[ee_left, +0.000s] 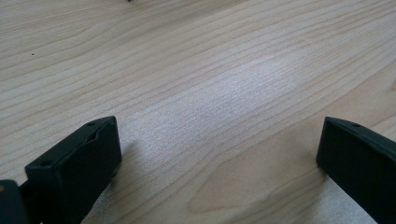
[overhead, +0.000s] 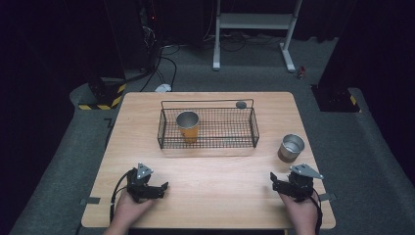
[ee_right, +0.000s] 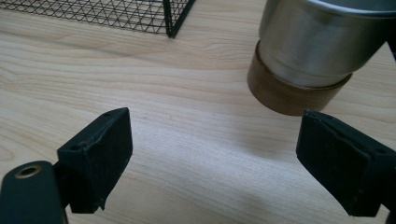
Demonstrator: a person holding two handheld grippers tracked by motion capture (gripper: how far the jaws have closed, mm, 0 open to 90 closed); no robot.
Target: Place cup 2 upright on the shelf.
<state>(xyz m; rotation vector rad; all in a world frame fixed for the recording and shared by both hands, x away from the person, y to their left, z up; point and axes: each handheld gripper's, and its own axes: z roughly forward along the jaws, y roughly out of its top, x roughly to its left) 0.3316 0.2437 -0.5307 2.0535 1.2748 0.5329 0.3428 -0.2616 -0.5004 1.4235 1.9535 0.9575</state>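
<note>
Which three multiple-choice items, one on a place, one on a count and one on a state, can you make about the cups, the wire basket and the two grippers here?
1. Where does the orange cup stand?
A. inside the wire basket
B. on the bare table right of the basket
C. between the jaws of a gripper

2. How many cups are there?
A. one
B. two
C. four

3. How do the jaws of the right gripper stand?
A. shut on the silver cup
B. shut on nothing
C. open, with bare wood between them

Answers:
1 A: the high view shows it upright in the basket's left part.
2 B: the orange cup, and the silver cup on the table right of the basket.
3 C: the right gripper view shows the jaws wide apart, the silver cup lying beyond them.
</note>
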